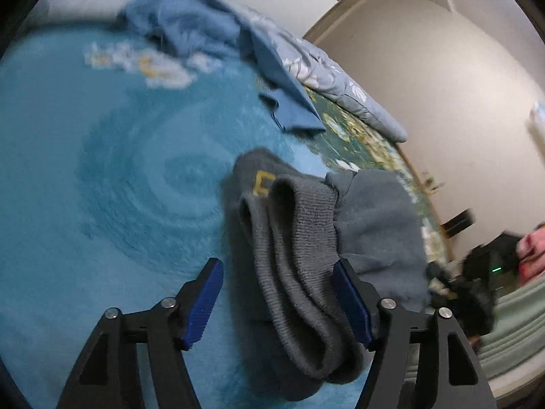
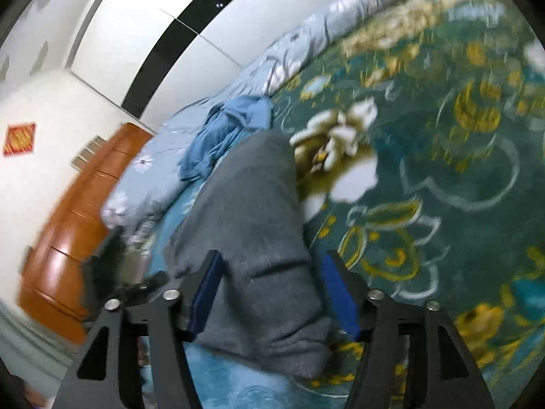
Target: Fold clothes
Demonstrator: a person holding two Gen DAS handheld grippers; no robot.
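A grey sweatshirt [image 1: 296,238] with a ribbed hem and a yellow mark lies crumpled on the blue bedspread [image 1: 102,187]. My left gripper [image 1: 277,303] stands open over it. The ribbed fold lies between the jaws against the right pad [image 1: 351,303], and the left pad [image 1: 204,303] is clear of the cloth. In the right wrist view the same grey sweatshirt [image 2: 252,238] runs between the jaws of my right gripper [image 2: 270,294]. That gripper is open too, with a dark gap beside its right pad [image 2: 337,296].
A heap of blue clothes [image 1: 184,24] [image 2: 231,126] lies farther up the bed by a pale floral quilt [image 1: 340,81] [image 2: 279,64]. A teal flowered blanket [image 2: 442,136] covers the right side. A wooden cabinet [image 2: 78,221] and white walls stand beyond the bed.
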